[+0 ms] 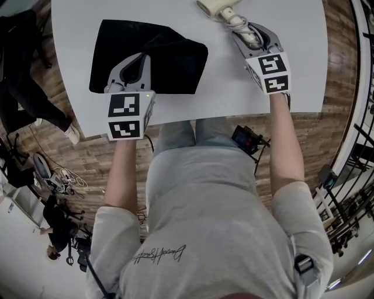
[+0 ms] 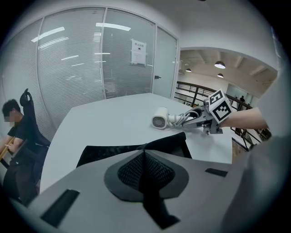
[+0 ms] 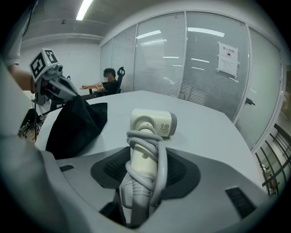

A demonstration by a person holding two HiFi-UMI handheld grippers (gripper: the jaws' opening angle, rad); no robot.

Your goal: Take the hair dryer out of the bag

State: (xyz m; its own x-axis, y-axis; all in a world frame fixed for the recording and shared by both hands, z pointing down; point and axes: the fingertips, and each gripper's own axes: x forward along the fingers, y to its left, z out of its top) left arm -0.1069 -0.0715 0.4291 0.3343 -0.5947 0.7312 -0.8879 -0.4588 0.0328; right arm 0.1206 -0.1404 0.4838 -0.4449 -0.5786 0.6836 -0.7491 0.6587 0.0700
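A black fabric bag (image 1: 175,61) lies on the left half of the white table (image 1: 304,64). My left gripper (image 1: 140,57) is shut on the bag's near edge and holds it pulled up into a peak (image 3: 75,123). The cream hair dryer (image 1: 219,7) is outside the bag, at the table's right. Its grey cord is wound round the handle (image 3: 145,164), and its head (image 3: 154,122) points away. My right gripper (image 1: 250,34) is shut on that handle. From the left gripper view, the bag (image 2: 175,143) spreads ahead, with the hair dryer (image 2: 160,119) and right gripper (image 2: 200,119) beyond.
Glass partition walls (image 2: 72,68) stand behind the table. A person sits in a chair (image 2: 16,136) at the far left. The table's near edge (image 1: 234,114) runs just in front of my body. Cables and gear lie on the wooden floor (image 1: 58,175).
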